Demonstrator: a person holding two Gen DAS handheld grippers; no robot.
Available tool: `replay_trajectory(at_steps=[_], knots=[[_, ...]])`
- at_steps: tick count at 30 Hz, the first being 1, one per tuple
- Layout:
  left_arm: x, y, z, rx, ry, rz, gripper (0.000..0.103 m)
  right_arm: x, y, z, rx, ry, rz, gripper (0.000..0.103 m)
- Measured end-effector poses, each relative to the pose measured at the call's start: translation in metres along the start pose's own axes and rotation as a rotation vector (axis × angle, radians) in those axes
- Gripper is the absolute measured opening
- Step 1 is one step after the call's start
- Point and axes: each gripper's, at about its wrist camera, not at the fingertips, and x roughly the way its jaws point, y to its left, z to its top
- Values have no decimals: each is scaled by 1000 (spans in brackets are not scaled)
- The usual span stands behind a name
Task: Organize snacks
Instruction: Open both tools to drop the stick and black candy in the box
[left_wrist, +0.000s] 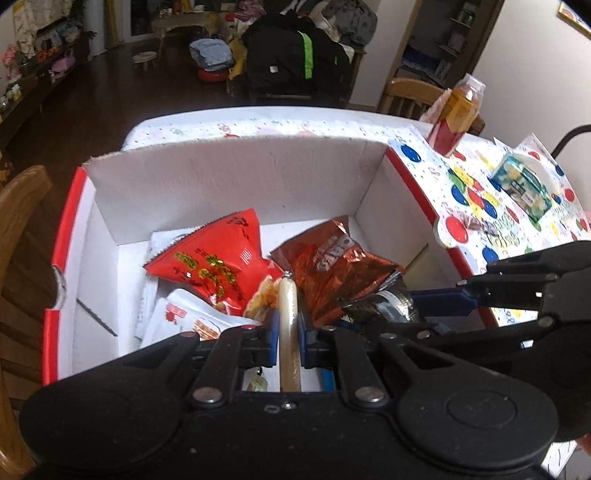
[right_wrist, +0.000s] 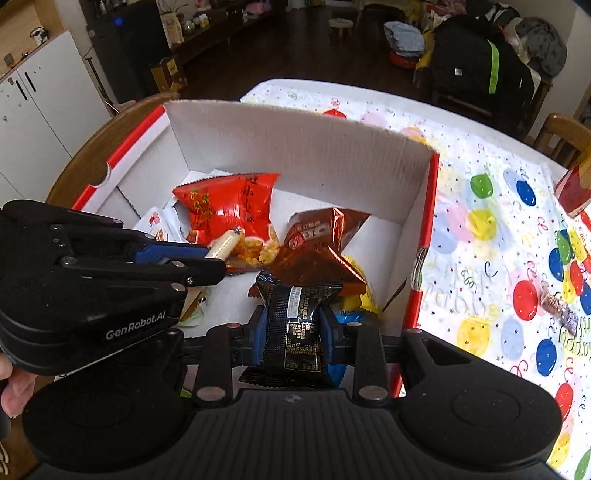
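Sausage stick (left_wrist: 288, 325): pale, tube-shaped, pinched between the blue pads of the left gripper (left_wrist: 288, 332), its clipped tip pointing forward over the inside of the box (left_wrist: 236, 173). In the right wrist view the same stick (right_wrist: 221, 248) juts from the left gripper (right_wrist: 207, 258), which reaches in from the left, above the red bag.

Black packet (right_wrist: 293, 325): clamped between the blue pads of the right gripper (right_wrist: 293, 332), held over the near part of the box (right_wrist: 303, 147). In the left wrist view the right gripper (left_wrist: 399, 314) enters from the right with the packet (left_wrist: 384, 306) at its tip, just beside the left gripper.

Box contents: a red bag (left_wrist: 214, 266) at centre-left, a brown foil bag (left_wrist: 332, 266) to its right, white packets (left_wrist: 177, 317) under and left of the red bag. A yellow packet (right_wrist: 360, 291) shows beneath the brown bag in the right wrist view.

Box: white inside, red outside, open on top, standing on a table with a balloon-print cloth (right_wrist: 480, 229).

On the cloth right of the box: a small wrapped item (right_wrist: 557, 306), a green-blue box (left_wrist: 524, 184), and a bottle (left_wrist: 458, 114) near the far edge.

Part of a hand (right_wrist: 14, 387) is visible at the left edge of the right wrist view.
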Motion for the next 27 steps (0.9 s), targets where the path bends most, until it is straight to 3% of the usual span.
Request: replay_trajectory(at_steps=[12,14,16,20,27], knots=[[9,3,-4,1,48,-22,10,5,0,-3,-5,45,36,30],[7,5,-3,-10,47,-38,17,3,3,-5,-19,37,19,37],[4,5,-3,-19,45,-48,23,-1,3,-7,-20,23,19,55],[-3,4,-4,-20,37,-49,28,-9,3,-8,-26,7,19,57],[-25,2,-3,-28,-13,-51,47,-34,-4,-12,13,-31,56,59]])
